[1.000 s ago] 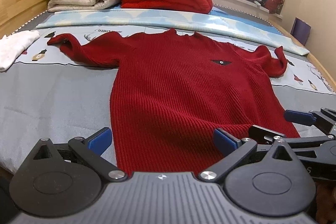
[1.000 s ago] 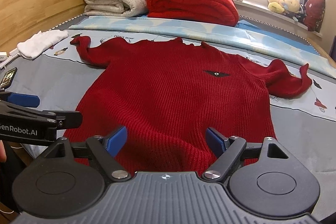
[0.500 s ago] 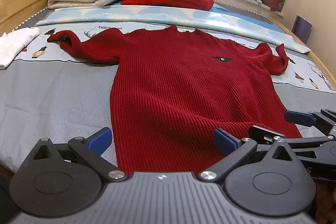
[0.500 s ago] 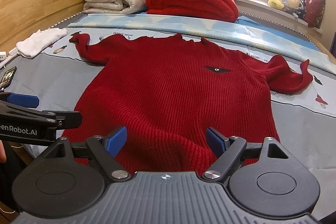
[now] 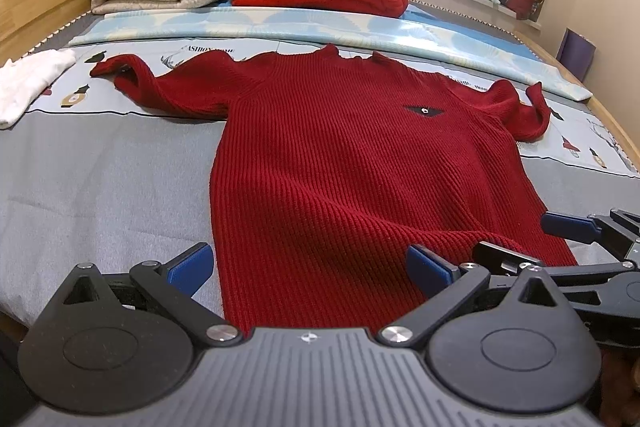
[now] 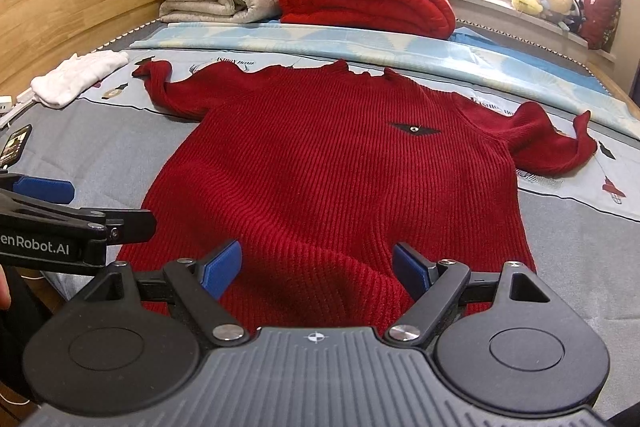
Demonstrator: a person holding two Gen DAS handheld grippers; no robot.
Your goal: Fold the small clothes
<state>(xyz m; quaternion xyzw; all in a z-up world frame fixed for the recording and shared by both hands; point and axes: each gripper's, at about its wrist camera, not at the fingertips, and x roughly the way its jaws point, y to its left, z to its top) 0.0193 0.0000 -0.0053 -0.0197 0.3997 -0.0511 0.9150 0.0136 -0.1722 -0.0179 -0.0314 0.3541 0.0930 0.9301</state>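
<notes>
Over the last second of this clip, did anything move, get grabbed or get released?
Nothing visibly changed. Both the left gripper and the right gripper hang with jaws open over the near hem of the red sweater, holding nothing, and the sweater lies spread flat on the bed as before.

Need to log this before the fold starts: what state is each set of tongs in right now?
Left tongs: open, holding nothing, over the hem of the red sweater.
Right tongs: open, holding nothing, over the same hem.
</notes>
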